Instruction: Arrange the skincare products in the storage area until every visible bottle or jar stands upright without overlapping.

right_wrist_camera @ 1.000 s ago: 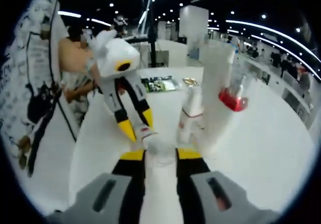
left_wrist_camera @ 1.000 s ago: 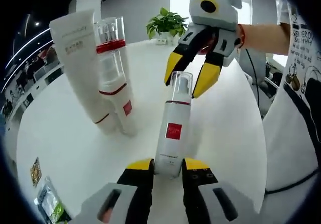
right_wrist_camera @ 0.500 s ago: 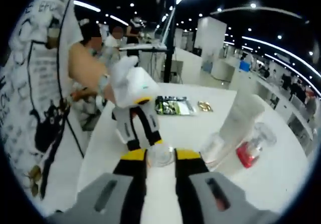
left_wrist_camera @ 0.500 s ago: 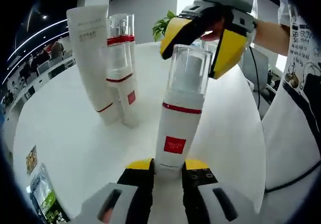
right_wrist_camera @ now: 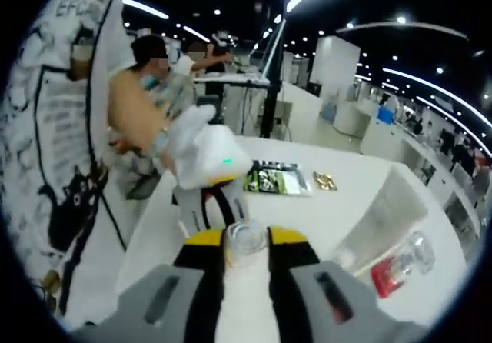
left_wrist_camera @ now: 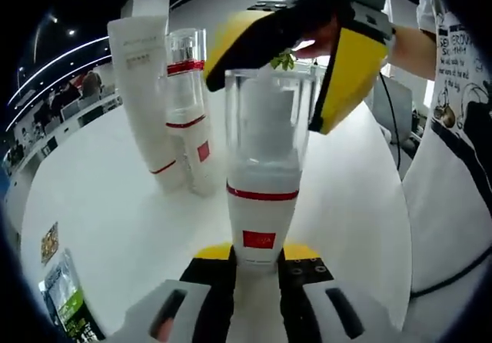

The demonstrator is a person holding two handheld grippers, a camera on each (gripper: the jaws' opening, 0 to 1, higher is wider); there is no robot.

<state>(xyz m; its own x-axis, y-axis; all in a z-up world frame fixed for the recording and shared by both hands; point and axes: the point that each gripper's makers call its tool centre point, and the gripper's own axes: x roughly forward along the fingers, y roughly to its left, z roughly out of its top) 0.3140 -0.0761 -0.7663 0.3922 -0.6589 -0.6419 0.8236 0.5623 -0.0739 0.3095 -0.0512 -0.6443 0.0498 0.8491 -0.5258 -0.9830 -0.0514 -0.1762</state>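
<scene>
The left gripper (left_wrist_camera: 257, 260) clamps the base of the pump bottle (left_wrist_camera: 264, 181), now raised closer and upright, while the right gripper (right_wrist_camera: 246, 243) has closed onto its clear cap (a second ago it hovered apart). Both jaw pairs grasp it above the table (left_wrist_camera: 115, 220), near the standing tube (left_wrist_camera: 146, 89); setting down likely next.

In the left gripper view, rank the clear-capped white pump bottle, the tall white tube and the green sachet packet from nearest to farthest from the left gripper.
1. Clear-capped white pump bottle: between the left gripper's jaws.
2. Green sachet packet: low on the left, flat on the white round table.
3. Tall white tube: upper left, standing farther back.
</scene>
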